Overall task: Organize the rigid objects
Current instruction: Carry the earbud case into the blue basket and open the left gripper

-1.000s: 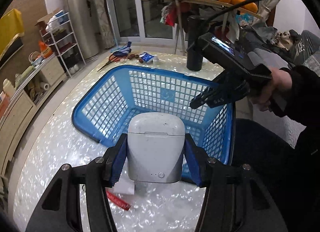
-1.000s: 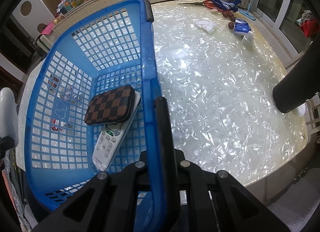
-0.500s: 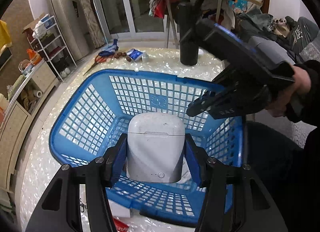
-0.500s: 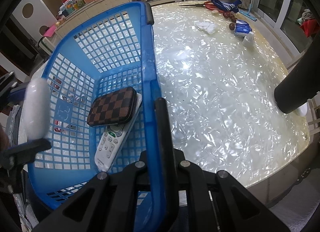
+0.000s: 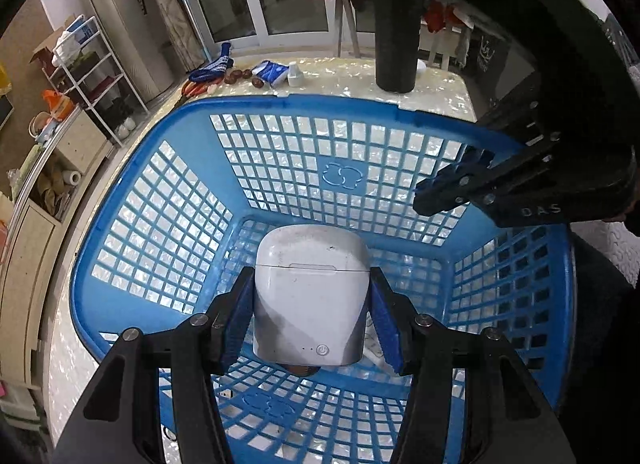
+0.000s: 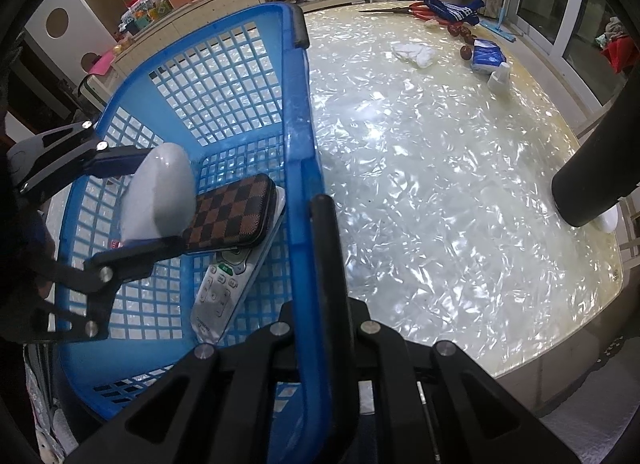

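Blue plastic laundry-style basket (image 5: 160,200) takes up most of the pearly tabletop (image 6: 440,184), and the right gripper (image 6: 322,208) is clamped tight on its near-right rim, pinning it in place. If that pinch slips, I'd guess the whole basket skids or tips toward the table's near edge, since the rim it grips is narrow and slick.

Next down in size: the left gripper (image 5: 312,304) is inside the basket's opening, jaws closed on a white earbud charging case (image 5: 310,296), which hangs above the basket floor and not yet on it. Blue pads press the case's two smooth sides (rounded glossy plastic, so not much for them to bite on). My guess is it could squirt out early.

Right below and just to the right of it in the right wrist view sits a brown checkered pouch (image 6: 236,212), lying on top of a white remote control (image 6: 224,284). Letting go from this height, the case probably lands on the pouch, bounces or slides off, and clacks onto the remote or the grid floor. It might also pop its lid. Lowering further, or shifting left to the bare floor, looks safer to me.
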